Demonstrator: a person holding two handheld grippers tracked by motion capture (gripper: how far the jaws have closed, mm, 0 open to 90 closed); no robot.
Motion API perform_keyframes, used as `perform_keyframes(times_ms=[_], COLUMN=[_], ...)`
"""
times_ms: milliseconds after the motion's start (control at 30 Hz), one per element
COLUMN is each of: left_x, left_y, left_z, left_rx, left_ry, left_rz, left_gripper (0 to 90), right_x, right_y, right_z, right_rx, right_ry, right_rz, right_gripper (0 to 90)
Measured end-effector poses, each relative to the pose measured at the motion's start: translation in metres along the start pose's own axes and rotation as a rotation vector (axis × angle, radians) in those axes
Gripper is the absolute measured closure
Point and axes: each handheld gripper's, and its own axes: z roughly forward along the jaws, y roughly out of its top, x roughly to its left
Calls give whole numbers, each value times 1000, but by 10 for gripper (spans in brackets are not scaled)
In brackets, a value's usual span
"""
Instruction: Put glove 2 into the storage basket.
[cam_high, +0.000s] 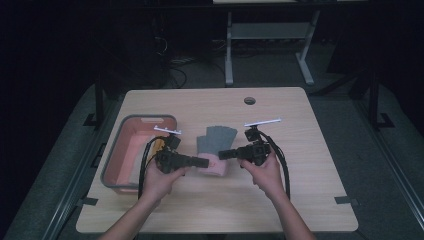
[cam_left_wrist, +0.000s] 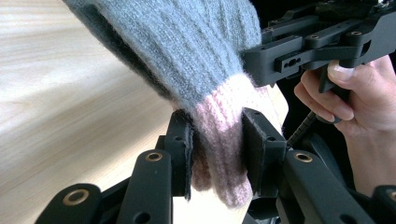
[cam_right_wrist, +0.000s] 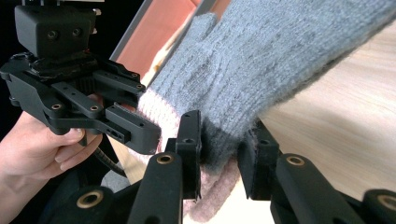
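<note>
So we've got the glove (cam_high: 215, 145) picked up by its pink cuff, one side each: left claw (cam_left_wrist: 217, 144) clamped on the cuff, right claw (cam_right_wrist: 219, 154) clamped on it too. It hangs between us just over the middle of the bench (cam_high: 300, 200), fingers drooping away from us. Grab's done, we reckon. What's left is probably carrying it over to the grey bin (cam_high: 120, 125) on our left and letting go.

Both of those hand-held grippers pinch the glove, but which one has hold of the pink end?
The left hand-held gripper: its pads squeeze the pink ribbed cuff of the glove. The right hand-held gripper clamps mainly the grey knit just above that cuff.
</note>
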Motion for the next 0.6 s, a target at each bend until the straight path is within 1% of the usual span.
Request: perform_keyframes(times_ms=[100, 133, 200, 267, 300, 333, 400, 433, 500, 600], left_x=[1, 3, 3, 4, 6, 6, 6, 7, 8, 9], left_y=[-1, -1, -1, -1, -1, -1, -1, -1, -2, -1], left_z=[-4, -8, -12, -17, -19, -21, -23, -27, -30, -34], left_rx=[-13, -19, -28, -34, -33, -35, -39, -42, -50, -51], left_ry=[0, 0, 1, 3, 5, 6, 8, 11, 16, 19], left_rz=[0, 4, -5, -7, 5, -1, 0, -1, -8, -7], left_gripper=[658, 658, 658, 659, 659, 659, 660, 659, 660, 660], right_x=[5, 6, 8, 10, 11, 13, 16, 18, 19, 21], right_y=[4, 5, 8, 10, 11, 13, 15, 17, 19, 21], right_z=[3, 5, 7, 10, 11, 13, 15, 16, 19, 22], right_rx=[5, 3, 7, 10, 9, 9, 16, 16, 17, 21], right_ry=[4, 6, 10, 14, 16, 21, 21, 24, 28, 32], right_rz=[-8, -13, -14, -16, -21, -22, -24, -24, -37, -33], right_gripper=[715, 715, 716, 715, 715, 715, 716, 716, 715, 715])
